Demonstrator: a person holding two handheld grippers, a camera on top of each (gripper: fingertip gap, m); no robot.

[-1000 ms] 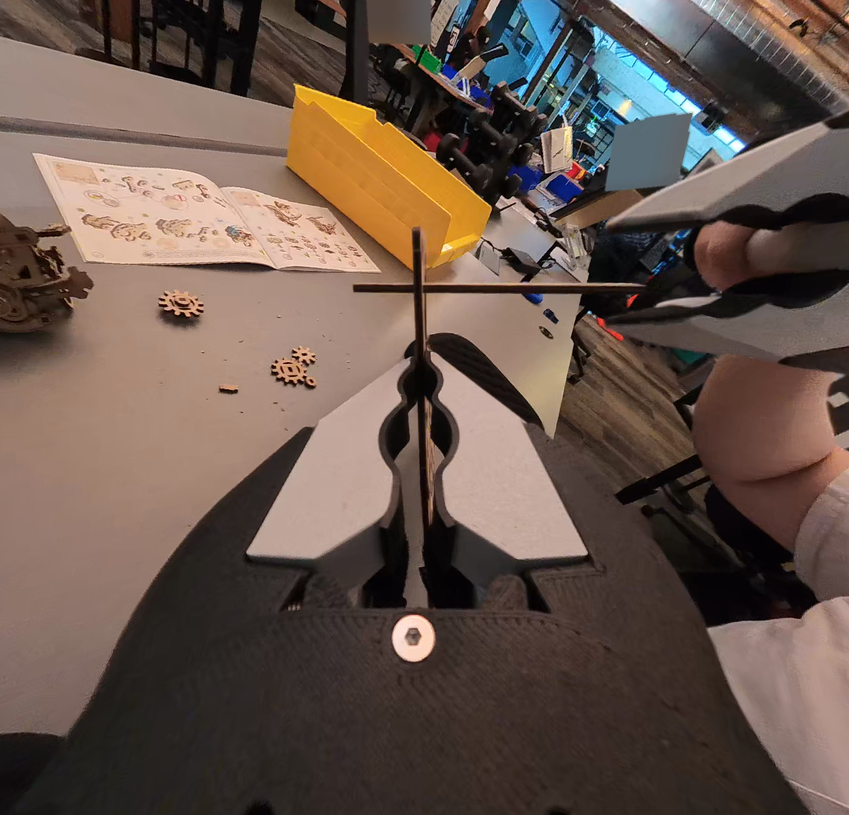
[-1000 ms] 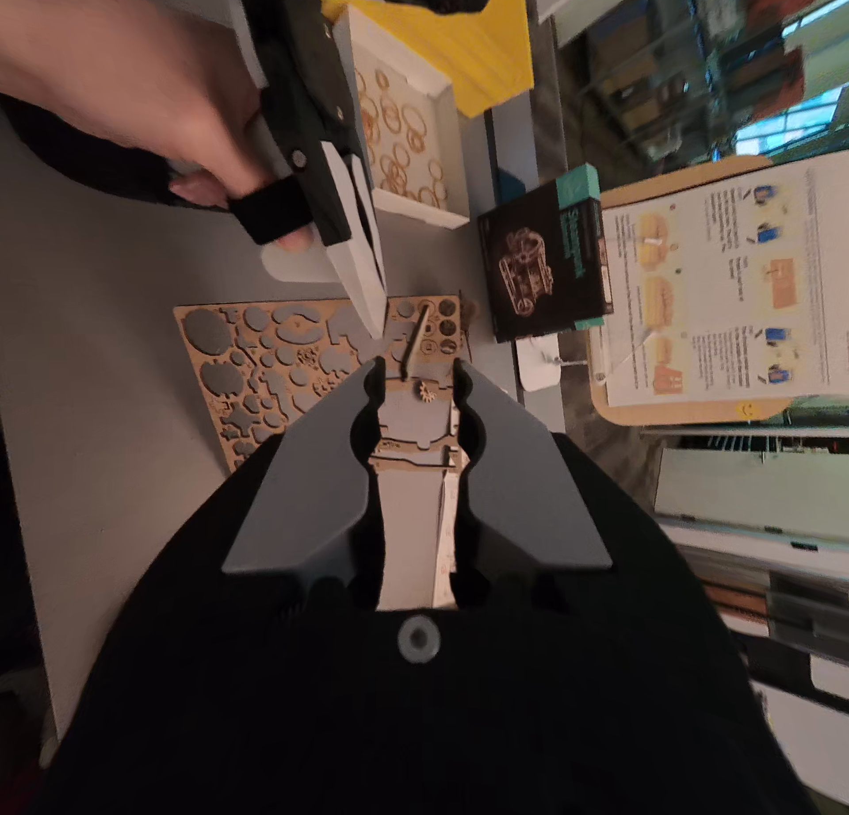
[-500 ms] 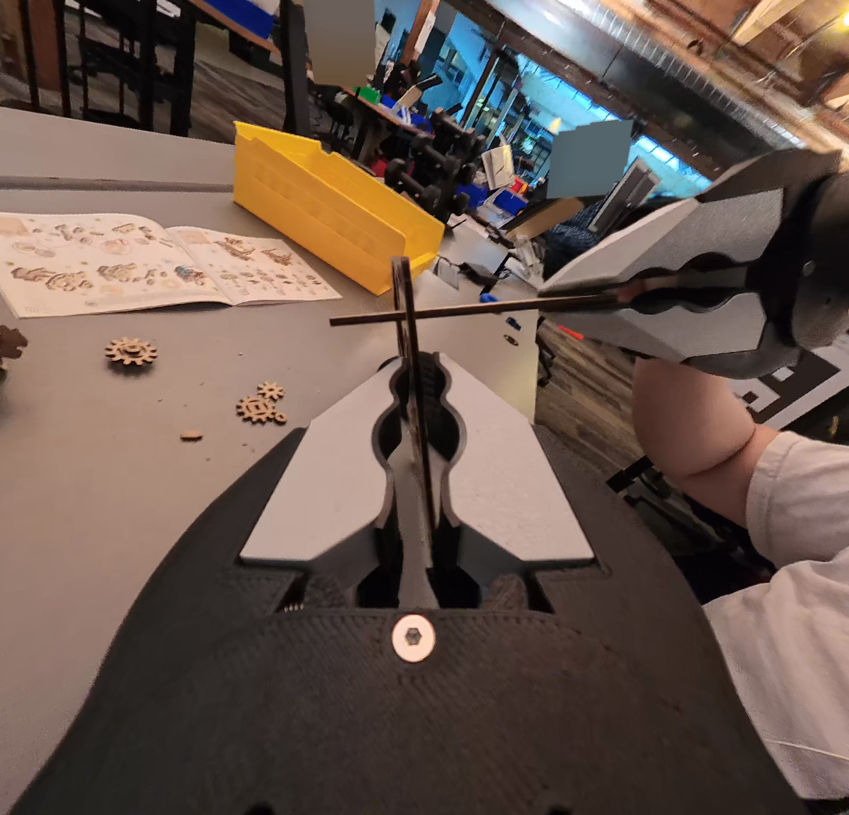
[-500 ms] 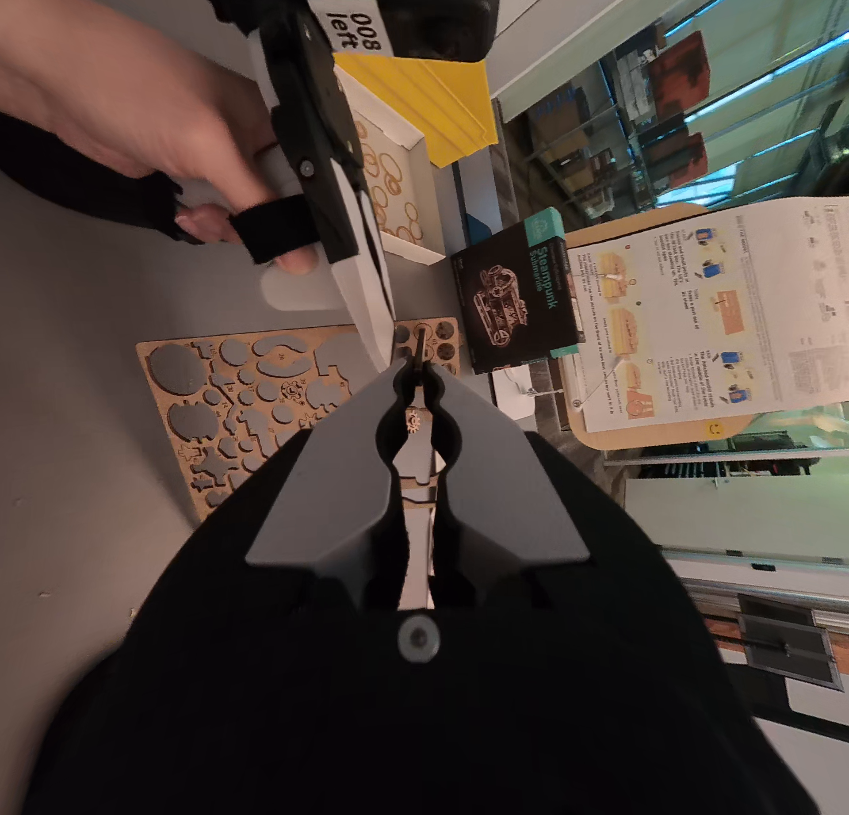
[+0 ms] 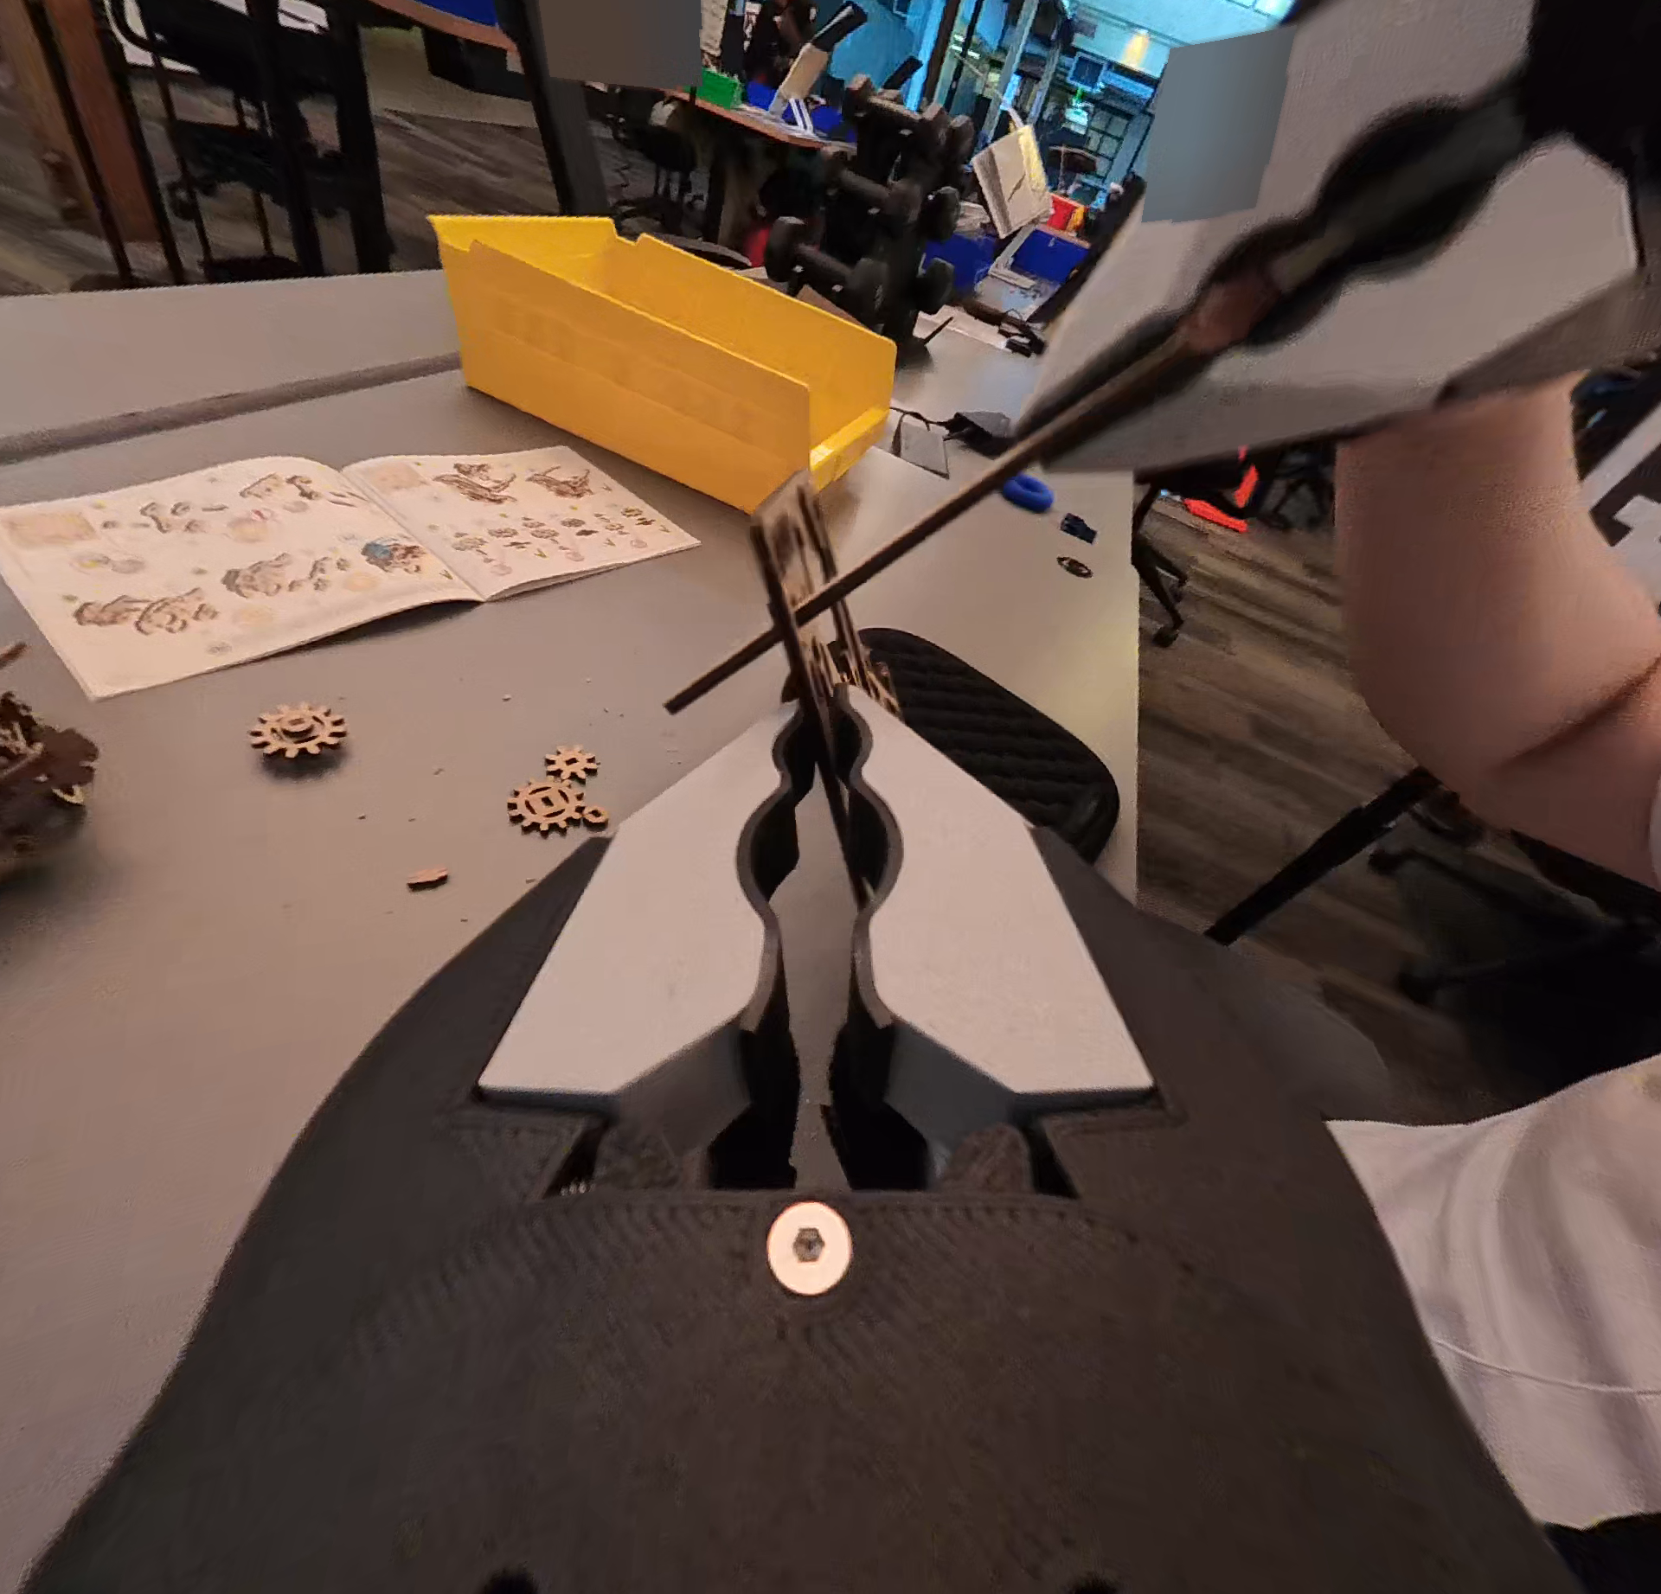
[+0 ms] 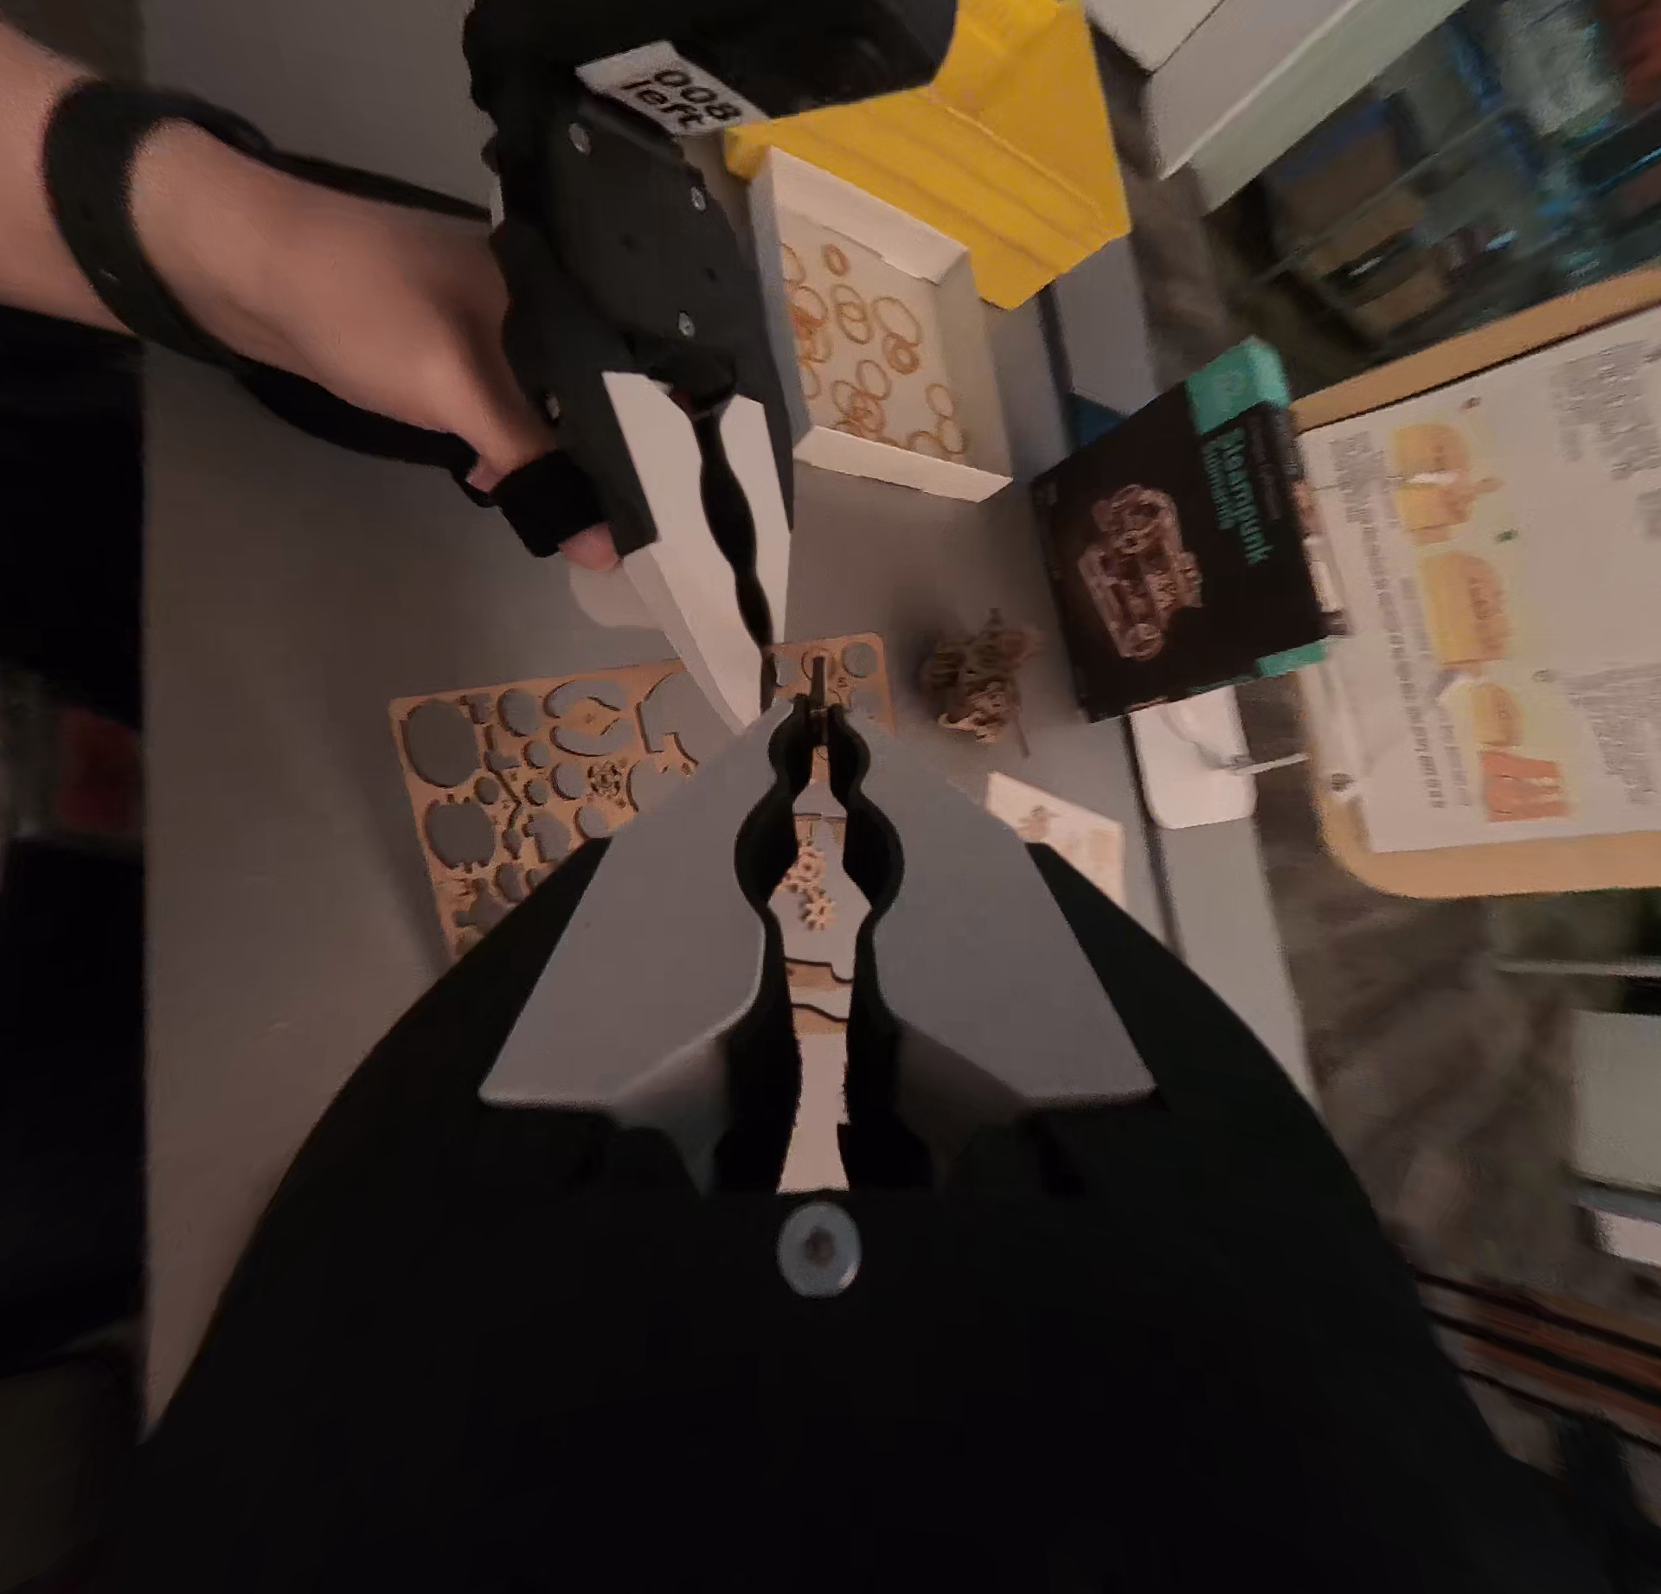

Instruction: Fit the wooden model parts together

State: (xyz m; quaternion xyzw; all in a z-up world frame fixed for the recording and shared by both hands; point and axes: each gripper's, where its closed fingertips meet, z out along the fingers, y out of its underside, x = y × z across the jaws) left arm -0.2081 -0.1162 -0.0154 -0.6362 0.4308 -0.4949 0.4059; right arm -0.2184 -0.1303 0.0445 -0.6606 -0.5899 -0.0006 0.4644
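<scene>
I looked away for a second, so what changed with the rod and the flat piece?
The right tongs closed on the thin rod and tilted it from level to slanting. The flat wooden piece now leans. The left tongs stay shut on it; gears unmoved.

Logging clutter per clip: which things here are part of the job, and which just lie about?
In use:
left gripper
flat dark wooden plate
right gripper
thin dark wooden rod

Lying about:
yellow plastic bin
open instruction booklet
loose wooden gears

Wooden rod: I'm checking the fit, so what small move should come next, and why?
Probably level the rod: the right tool holds it slanted across the flat wooden piece in the left tool, so pushing now could bind.
</scene>
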